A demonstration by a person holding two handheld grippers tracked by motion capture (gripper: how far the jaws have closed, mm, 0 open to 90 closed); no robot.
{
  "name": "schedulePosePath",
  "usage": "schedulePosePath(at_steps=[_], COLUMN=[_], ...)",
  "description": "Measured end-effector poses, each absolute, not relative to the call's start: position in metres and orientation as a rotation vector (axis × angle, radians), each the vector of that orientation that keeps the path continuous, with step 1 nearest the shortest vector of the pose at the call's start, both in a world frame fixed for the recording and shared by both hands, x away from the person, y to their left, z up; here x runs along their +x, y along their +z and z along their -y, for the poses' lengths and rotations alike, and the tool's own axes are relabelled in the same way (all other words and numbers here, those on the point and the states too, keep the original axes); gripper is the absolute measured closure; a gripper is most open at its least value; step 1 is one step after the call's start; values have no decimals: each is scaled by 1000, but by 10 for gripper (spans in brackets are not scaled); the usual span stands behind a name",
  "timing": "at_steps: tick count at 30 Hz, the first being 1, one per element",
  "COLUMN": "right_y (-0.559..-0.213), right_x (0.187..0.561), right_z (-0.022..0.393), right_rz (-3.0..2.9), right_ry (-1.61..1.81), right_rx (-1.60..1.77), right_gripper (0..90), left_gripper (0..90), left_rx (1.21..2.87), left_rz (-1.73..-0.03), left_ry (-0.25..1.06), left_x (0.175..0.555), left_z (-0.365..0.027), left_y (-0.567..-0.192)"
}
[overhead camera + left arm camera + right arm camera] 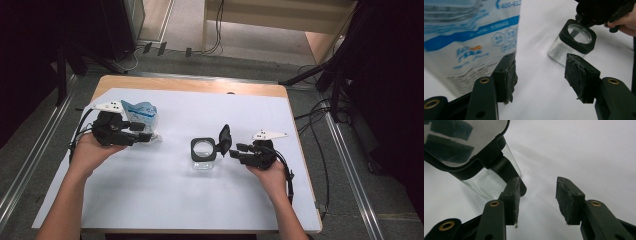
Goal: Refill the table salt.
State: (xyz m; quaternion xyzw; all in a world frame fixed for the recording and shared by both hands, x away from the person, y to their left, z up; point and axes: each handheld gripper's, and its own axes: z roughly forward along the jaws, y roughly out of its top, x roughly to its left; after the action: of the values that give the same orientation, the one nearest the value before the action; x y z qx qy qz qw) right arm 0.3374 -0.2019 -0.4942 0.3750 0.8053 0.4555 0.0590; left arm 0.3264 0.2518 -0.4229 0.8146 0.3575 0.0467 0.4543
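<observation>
Jar (203, 154) stands upright, mouth up; both grippers' jaws gape, gripping nothing.

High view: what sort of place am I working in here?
Probably a lab or recording setup, not a home: a table under a white sheet, loose cables across the floor, and dark stands beside it.

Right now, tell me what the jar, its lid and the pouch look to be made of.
Jar: clear, glossy glass or hard plastic; the table shows through its walls. I can't tell which.
Lid: black frame, likely plastic, around a shiny, reflective clear pane, standing hinged open.
Pouch: thin, glossy plastic film, white with blue print, creased and catching light.
</observation>
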Motion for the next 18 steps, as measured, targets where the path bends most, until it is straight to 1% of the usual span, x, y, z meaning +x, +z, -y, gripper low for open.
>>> schedulePosePath(at_steps=[12, 15, 18], right_y=[-496, -495, -496], right_x=[343, 342, 341], right_z=[196, 198, 199], right_rz=[-2470, -2466, -2466], right_ry=[1355, 1356, 1345], right_rx=[1129, 1129, 1133], right_gripper=[559, 559, 559], left_gripper=[424, 413, 411], left_rx=[1965, 1973, 1955], left_rz=[-971, -989, -999], left_ry=[152, 192, 204], left_x=[328, 328, 330], left_z=[-278, -284, -291], left_y=[-424, -420, -417])
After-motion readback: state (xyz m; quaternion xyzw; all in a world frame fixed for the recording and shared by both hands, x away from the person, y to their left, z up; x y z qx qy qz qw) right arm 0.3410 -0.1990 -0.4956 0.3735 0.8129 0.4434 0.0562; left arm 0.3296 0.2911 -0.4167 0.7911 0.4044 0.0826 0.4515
